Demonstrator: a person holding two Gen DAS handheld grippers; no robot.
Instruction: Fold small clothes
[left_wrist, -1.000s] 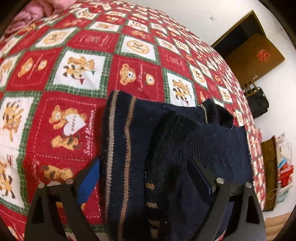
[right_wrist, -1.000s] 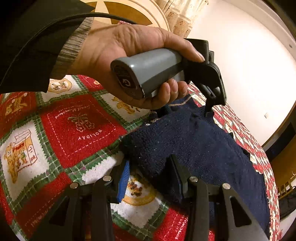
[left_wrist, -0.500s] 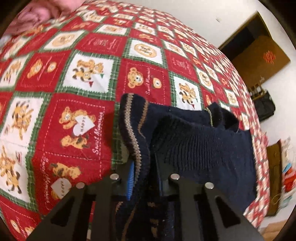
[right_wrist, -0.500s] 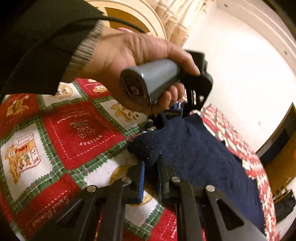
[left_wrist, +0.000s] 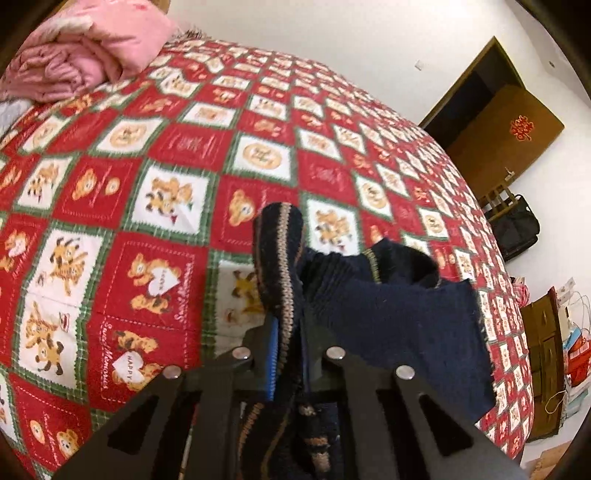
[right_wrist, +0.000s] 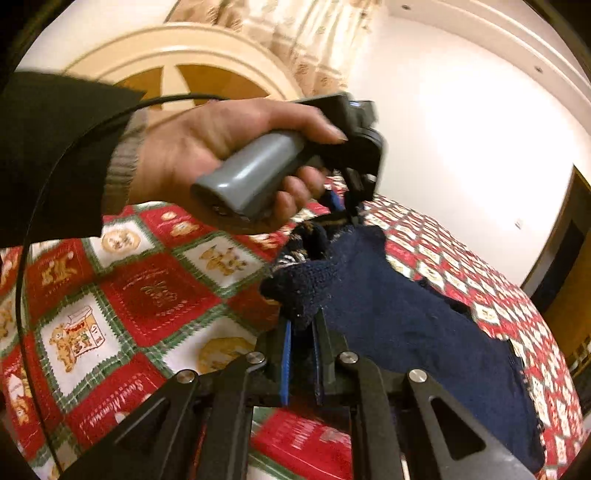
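On top of the red-and-white teddy bear quilt (left_wrist: 177, 280) we've got a small navy knit sweater (left_wrist: 399, 321) with tan stripes along its edge. Our left gripper (left_wrist: 288, 343) is clamped tight on that striped edge, so the fabric bunches up and pokes out above the pads. Our right gripper (right_wrist: 301, 354) is pinching a dark blue corner of the same sweater, which looks raised a bit off the quilt, while the rest of it trails away across the bed to the right. From the right wrist view we see the left hand (right_wrist: 221, 155), dark sleeve and all, wrapped around the grey handle of its gripper. A pink blanket (left_wrist: 85, 55) sits folded at the far end.
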